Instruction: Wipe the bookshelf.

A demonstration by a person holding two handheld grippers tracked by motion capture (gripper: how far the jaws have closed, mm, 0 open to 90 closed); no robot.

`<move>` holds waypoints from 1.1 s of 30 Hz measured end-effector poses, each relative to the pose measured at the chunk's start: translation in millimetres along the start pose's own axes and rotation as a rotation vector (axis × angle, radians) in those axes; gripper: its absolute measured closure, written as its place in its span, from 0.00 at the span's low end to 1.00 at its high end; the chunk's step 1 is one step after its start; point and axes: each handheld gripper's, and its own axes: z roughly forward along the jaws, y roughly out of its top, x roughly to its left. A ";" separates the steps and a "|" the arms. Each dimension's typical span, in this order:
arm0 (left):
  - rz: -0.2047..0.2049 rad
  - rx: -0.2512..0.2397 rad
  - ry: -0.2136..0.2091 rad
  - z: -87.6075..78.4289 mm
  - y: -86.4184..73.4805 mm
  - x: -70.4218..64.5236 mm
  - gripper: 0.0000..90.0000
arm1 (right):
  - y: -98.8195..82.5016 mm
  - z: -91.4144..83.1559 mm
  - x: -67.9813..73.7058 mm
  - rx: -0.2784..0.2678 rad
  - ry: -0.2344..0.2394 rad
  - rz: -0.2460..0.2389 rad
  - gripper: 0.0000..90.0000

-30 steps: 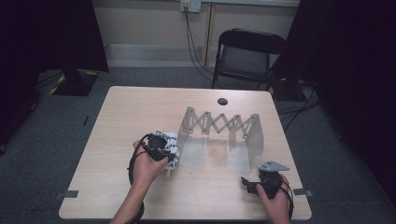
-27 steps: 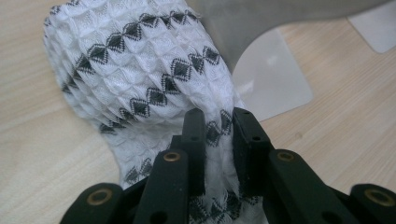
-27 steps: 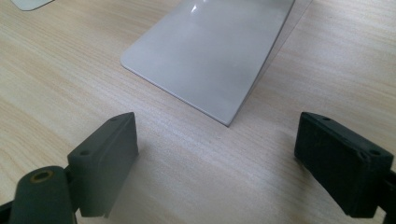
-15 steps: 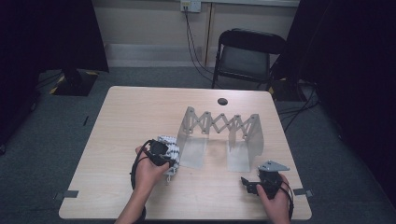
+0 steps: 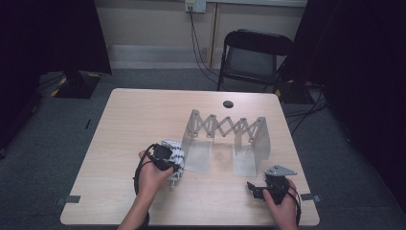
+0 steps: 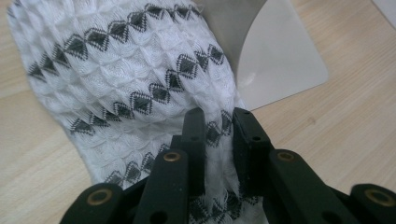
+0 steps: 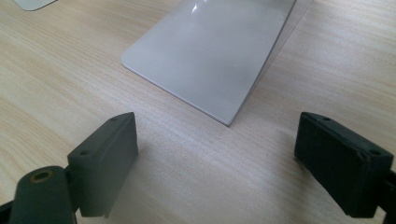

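A white cloth (image 6: 140, 88) patterned with dark diamonds is held by the left tool (image 6: 219, 135), whose jaws are clenched on a fold near the cloth's lower edge. In the high view the cloth (image 5: 173, 149) is seen at the front left of the tabletop (image 5: 129, 120), just beside the left foot plate (image 5: 198, 155) of a grey folding rack (image 5: 225, 129) with a scissor-lattice top. Whether the cloth is resting on the tabletop or is lifted slightly cannot be told, since it is largely covered by the left hand (image 5: 152, 175). In the left gripper view the cloth's far edge is seen against the rack's pale foot plate (image 6: 280, 56).

The right tool (image 7: 217, 163) is released, its jaws spread wide over bare wood with nothing between them, just short of the rack's other foot plate (image 7: 210, 51). In the high view it (image 5: 256, 189) is held by the right hand (image 5: 282, 203) near the front right edge, well apart from the cloth.
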 end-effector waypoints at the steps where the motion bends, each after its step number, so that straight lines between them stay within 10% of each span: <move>1: 0.000 -0.005 0.001 -2.4 1.4 -0.2 0.85 | 0.0 0.0 0.0 0.000 0.000 0.000 0.14; 22: 0.096 -0.175 0.053 -89.3 71.6 -10.6 0.85 | 0.0 0.0 0.0 0.000 0.000 0.000 0.14; 33: 0.089 -0.162 0.058 -68.4 71.5 -7.8 0.85 | 0.0 0.0 0.0 0.000 0.000 0.000 0.14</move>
